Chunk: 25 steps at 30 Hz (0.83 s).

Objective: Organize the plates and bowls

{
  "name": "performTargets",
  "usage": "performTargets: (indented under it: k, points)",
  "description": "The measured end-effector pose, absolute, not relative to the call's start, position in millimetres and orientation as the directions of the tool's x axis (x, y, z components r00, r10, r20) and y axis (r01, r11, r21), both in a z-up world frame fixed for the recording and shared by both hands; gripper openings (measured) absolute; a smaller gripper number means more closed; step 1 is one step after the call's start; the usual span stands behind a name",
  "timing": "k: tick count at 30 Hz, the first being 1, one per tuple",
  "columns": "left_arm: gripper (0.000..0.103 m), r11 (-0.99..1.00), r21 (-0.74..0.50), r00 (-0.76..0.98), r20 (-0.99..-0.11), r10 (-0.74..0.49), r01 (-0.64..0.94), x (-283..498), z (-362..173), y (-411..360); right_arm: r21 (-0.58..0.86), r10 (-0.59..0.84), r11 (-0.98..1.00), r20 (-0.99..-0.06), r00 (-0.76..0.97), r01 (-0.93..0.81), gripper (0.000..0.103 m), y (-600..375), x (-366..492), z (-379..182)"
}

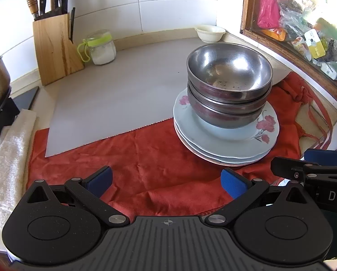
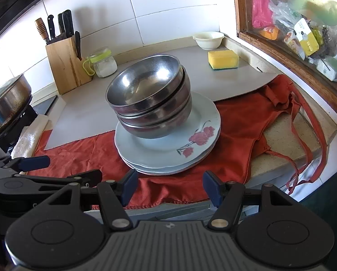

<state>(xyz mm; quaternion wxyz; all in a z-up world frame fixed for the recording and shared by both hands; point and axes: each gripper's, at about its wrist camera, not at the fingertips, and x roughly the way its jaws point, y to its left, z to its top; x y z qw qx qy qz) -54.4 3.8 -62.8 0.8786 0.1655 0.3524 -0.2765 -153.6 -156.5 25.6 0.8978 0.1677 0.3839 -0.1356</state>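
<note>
We counted three steel bowls (image 2: pixel 149 103) nested atop three flowered plates (image 2: pixel 168 149) on the red cloth (image 2: pixel 236 124). Our left gripper (image 1: pixel 166 180) and right gripper (image 2: pixel 169 187) hung spread and empty, the stack just beyond both.

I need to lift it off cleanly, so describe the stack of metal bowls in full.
The stack of metal bowls is three nested bowls of dull, scuffed steel, mouths up, leaning slightly. The top bowl holds water droplets and a pale smear inside. The bottom one rests on the top flowered plate of a plate pile on a red cloth. Neither gripper touches the bowls.
</note>
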Motion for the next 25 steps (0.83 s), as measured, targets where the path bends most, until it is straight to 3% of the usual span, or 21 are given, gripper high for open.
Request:
performTargets:
  k: [14,25]
  points:
    - [0.102,0.801,0.112,0.623,-0.694,-0.361,0.588,-57,-62,7,0.198,-0.108,0.910,-0.735,0.670,0.364,0.065,-155,-152,26]
    - [0.101,0.785,0.182,0.691,-0.617,-0.377,0.592,-65,-56,10,0.203,-0.103,0.912,-0.727,0.679,0.356,0.065,-155,-153,28]
